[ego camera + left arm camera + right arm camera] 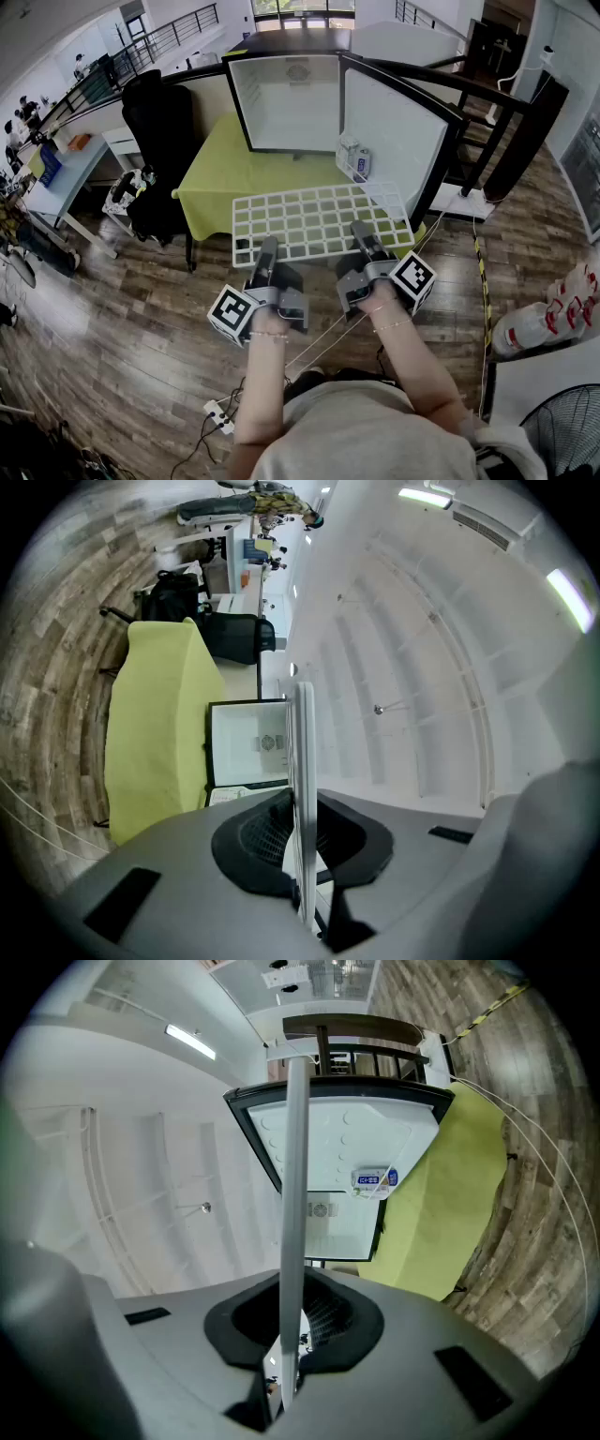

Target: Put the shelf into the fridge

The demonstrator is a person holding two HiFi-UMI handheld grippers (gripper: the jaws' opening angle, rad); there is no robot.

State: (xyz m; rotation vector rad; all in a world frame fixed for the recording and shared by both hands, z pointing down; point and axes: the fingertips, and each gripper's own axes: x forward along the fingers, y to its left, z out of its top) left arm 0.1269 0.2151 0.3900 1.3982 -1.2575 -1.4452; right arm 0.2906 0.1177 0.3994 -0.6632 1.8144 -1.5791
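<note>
Here we are with the shelf (319, 223), a white grid panel, held out flat in the middle of the frame, its far edge over the green tabletop (214, 173) and its near edge hanging out past the cloth. The left gripper (267, 255) has the near edge toward the left, and its own view shows the jaws pinching the panel edge-on, the white strip running straight up between them. The right gripper (367, 244) does the same on the right side of that edge, jaws clamped on the rim.

The fridge (286, 101) stands open at the top centre of the frame, white inside and, as far as I can see, nothing in the cavity. Its door (394, 131) swings out to the upper right, with a couple of small cartons (354, 157) in the door pocket, just beyond the shelf's far right corner.

So, by my reckoning: the grasp is made and the shelf is lifted and lined up roughly with the opening, but none of it is inside yet. What is left is the carry forward, the slide into the cavity on whatever ledges it has, which I cannot make out, and the letting go
</note>
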